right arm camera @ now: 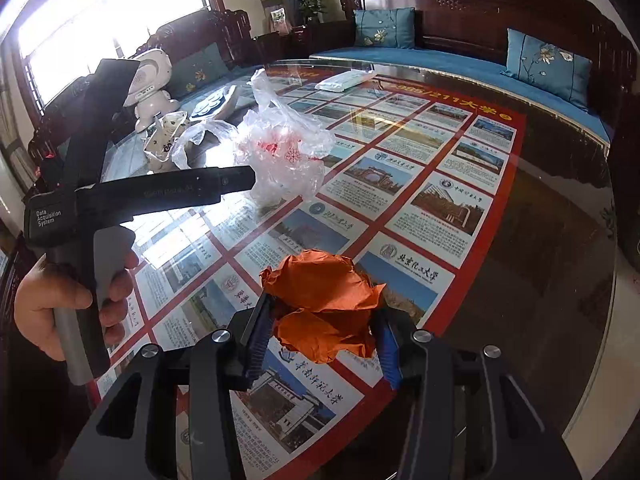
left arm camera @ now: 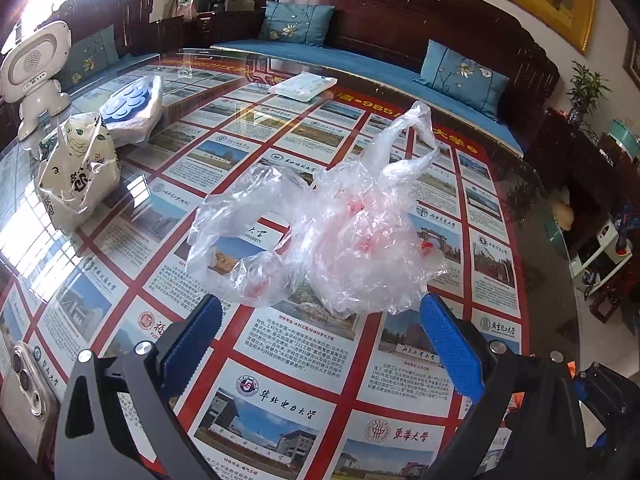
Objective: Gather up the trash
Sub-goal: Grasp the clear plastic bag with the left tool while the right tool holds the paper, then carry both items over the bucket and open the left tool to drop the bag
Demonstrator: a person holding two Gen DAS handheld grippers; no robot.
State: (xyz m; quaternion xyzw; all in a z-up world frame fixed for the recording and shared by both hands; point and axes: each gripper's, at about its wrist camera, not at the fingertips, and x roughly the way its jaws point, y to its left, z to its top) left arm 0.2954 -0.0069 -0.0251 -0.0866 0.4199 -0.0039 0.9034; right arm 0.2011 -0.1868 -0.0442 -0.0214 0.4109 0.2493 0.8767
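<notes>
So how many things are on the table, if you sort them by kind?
Clear plastic bags: 1, the crumpled plastic bag
Orange paper wads: 1, the orange paper, gripped by the right tool
Patterned white bags: 1
Packs with a blue flower print: 1
Flat white packets: 1
Toy robots: 1
Phones: 1
Total: 7

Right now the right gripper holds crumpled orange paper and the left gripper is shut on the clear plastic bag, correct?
Not quite. The left gripper is open, just short of the plastic bag, as the left wrist view shows. The right gripper does hold the orange paper.
</notes>
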